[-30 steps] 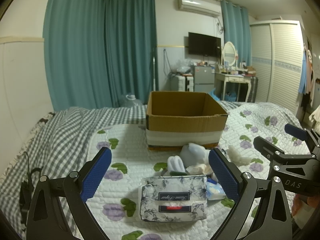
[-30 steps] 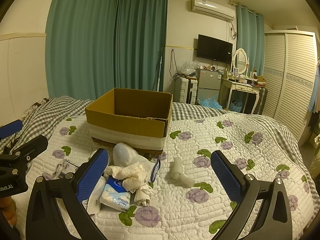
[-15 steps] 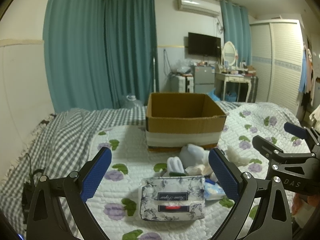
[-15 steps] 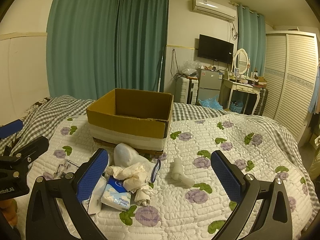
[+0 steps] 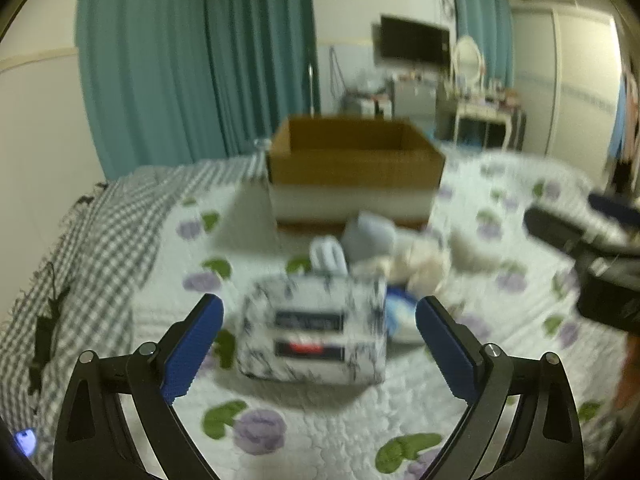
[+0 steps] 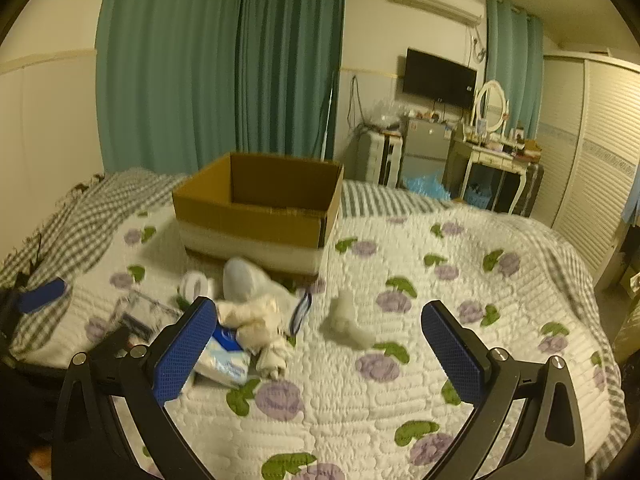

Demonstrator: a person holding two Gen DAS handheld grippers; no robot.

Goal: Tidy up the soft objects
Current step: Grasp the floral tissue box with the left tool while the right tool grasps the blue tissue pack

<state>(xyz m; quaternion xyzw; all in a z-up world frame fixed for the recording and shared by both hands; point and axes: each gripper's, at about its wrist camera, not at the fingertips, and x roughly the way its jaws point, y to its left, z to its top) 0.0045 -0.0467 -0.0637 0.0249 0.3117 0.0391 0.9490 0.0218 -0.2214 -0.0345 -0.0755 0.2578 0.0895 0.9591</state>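
Left gripper (image 5: 319, 330) jaws wide, empty — tissue pack (image 5: 314, 339) between them; right gripper (image 6: 319, 334) jaws likewise, sock (image 6: 347, 320) ahead.

Left gripper (image 5: 319, 322) is lower and closer to the floral tissue pack (image 5: 314, 338) than 0.5 s ago; the pack now sits between its spread blue pads (image 5: 192, 346), not touching them. The left wrist view is motion-blurred where it was sharp before. Right gripper (image 6: 319, 330) has tilted downward; the small white roll (image 6: 346, 318) lies between its open fingers. The left gripper's blue tip (image 6: 40, 295) shows nearer the pile.
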